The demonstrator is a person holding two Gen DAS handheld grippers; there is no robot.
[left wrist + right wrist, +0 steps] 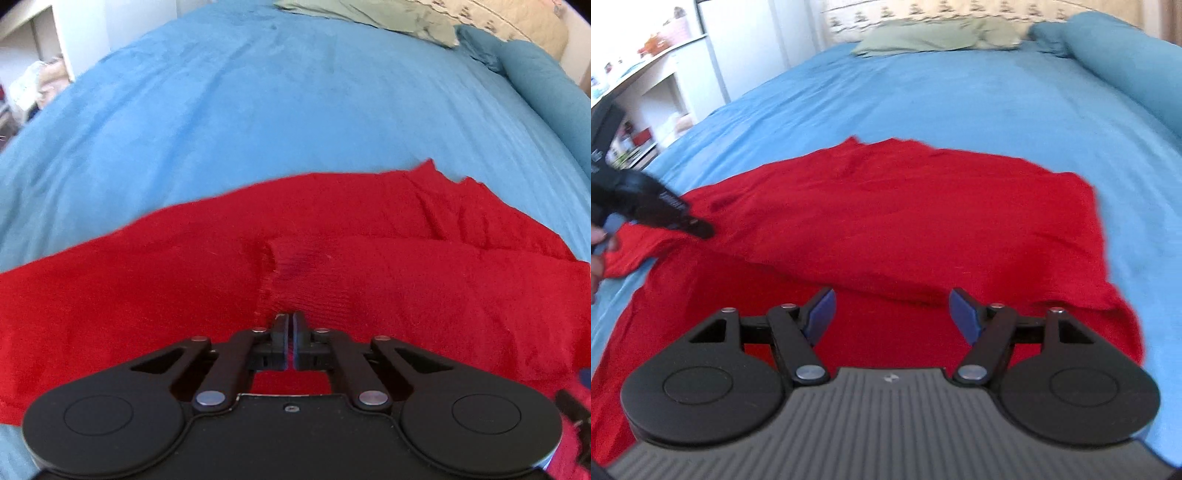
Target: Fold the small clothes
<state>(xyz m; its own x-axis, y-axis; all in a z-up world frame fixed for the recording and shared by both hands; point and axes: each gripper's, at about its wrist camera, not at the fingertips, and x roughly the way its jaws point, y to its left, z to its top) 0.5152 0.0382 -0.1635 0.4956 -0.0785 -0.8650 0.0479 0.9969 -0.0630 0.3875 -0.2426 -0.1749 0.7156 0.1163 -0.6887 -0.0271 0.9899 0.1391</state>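
Observation:
A red knit garment (pixel 894 221) lies spread on the blue bedsheet (pixel 923 103), with a sleeve folded across its body. In the left wrist view my left gripper (pixel 290 318) is shut on the ribbed cuff (pixel 306 284) of that sleeve, and red fabric shows between the pads. The right wrist view shows the same left gripper (pixel 700 229) at the garment's left side, with a hand (pixel 596 251) behind it. My right gripper (pixel 893 314) hovers over the garment's near part, its blue pads (pixel 822 314) wide open with nothing between them.
A green pillow (pixel 923 40) and a cream patterned pillow (pixel 517 22) lie at the head of the bed. A rolled blue blanket (pixel 1126 62) runs along the right side. White shelves (pixel 665 81) with small items stand left of the bed.

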